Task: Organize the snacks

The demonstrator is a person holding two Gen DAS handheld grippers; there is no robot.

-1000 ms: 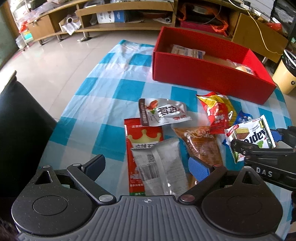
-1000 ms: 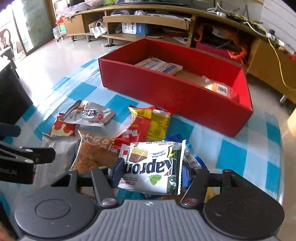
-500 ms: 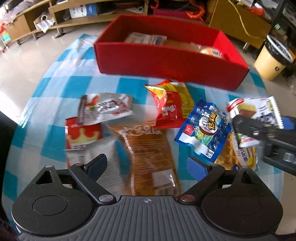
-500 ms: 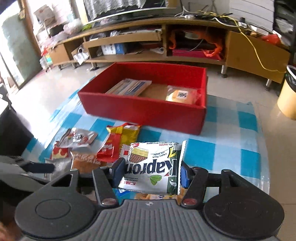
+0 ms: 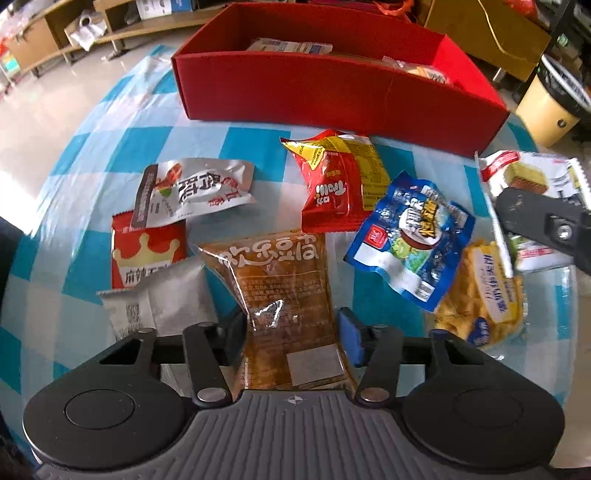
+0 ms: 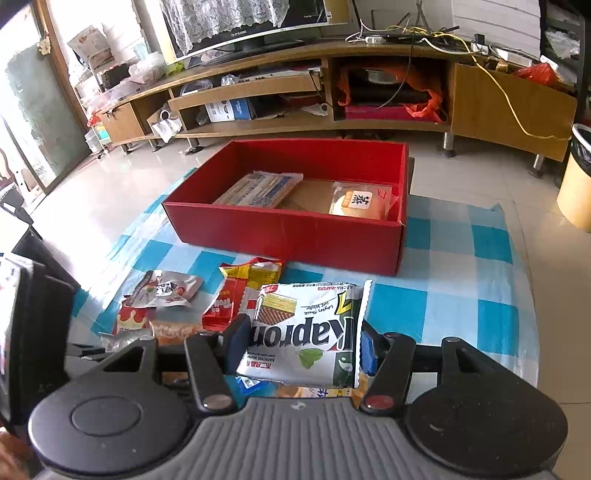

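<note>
Left gripper [image 5: 291,339] narrowed onto brown pack [image 5: 284,291]; right gripper [image 6: 301,341] pinches 1 wafer pack [image 6: 306,332]; 2 pkts in red box [image 6: 295,232].

Home living room: long wooden TV stand [image 6: 332,74], television [image 6: 251,18], tiled floor [image 6: 110,192].

Yellow snack pack [image 5: 480,291] perhaps half-hidden.

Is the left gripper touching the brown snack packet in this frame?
Touching. The left wrist view shows the left gripper with both pads pressed against the sides of the brown snack packet.
</note>
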